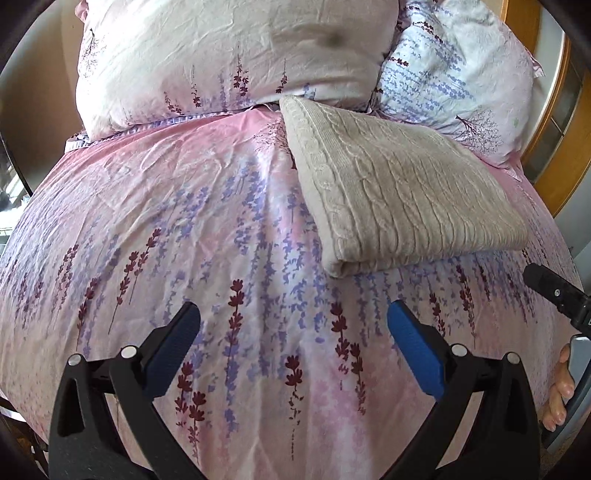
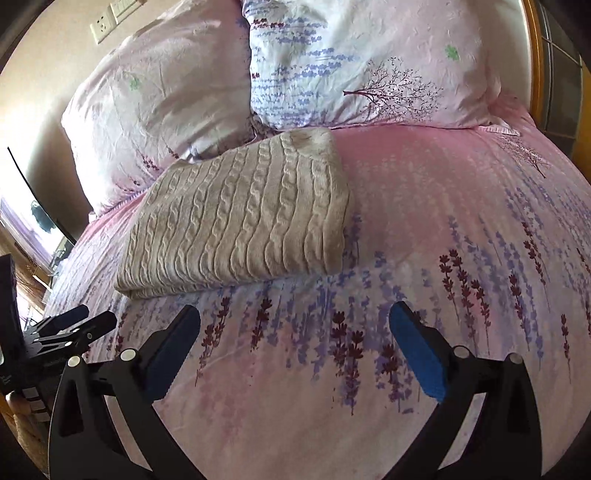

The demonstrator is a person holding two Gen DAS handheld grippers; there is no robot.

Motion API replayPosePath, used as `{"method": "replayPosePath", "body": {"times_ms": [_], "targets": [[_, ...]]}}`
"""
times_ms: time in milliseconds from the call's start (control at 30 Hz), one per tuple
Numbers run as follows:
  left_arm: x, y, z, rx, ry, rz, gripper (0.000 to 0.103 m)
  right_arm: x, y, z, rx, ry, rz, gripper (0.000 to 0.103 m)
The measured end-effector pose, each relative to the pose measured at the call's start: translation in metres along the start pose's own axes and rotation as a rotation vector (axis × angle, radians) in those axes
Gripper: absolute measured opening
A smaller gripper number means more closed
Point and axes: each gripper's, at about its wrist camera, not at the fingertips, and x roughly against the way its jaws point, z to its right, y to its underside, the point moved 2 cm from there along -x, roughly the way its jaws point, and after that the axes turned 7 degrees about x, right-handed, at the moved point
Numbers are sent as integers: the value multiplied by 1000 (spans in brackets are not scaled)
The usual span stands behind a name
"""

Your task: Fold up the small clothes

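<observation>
A beige cable-knit sweater (image 1: pixel 399 192) (image 2: pixel 243 218) lies folded into a flat rectangle on the bed, its far end against the pillows. My left gripper (image 1: pixel 293 325) hovers over the bedcover in front of the sweater's near left corner, jaws wide open, nothing between the blue pads (image 1: pixel 413 350). My right gripper (image 2: pixel 295 325) hangs over the bedcover in front of the sweater's near right side, also open and empty. Each gripper shows at the edge of the other's view: the right one (image 1: pixel 554 295) at the right, the left one (image 2: pixel 70 325) at the left.
The pink bedcover (image 1: pixel 184 221) (image 2: pixel 461 203) with purple lavender print spreads all around. Two matching pillows (image 1: pixel 221 62) (image 2: pixel 369 62) stand at the head. A wooden frame (image 1: pixel 546 155) lines the right side. A hand (image 1: pixel 559 391) grips the right handle. Wall sockets (image 2: pixel 103 26) are at upper left.
</observation>
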Motion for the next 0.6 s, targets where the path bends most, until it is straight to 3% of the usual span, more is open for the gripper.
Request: {"method": "replayPosePath", "body": {"times_ms": [167,400,600], "targets": [[-11,6,12,-47,-72,-23,101,-11,10,-14,67,85,-46,102],[-25,10,14,-42,-78,-83,101,-21,16,-23,94,96,-88,102],[-24,10,14,-40,-72,-69,101,-26,18,-26,113,99,-99,102]]}}
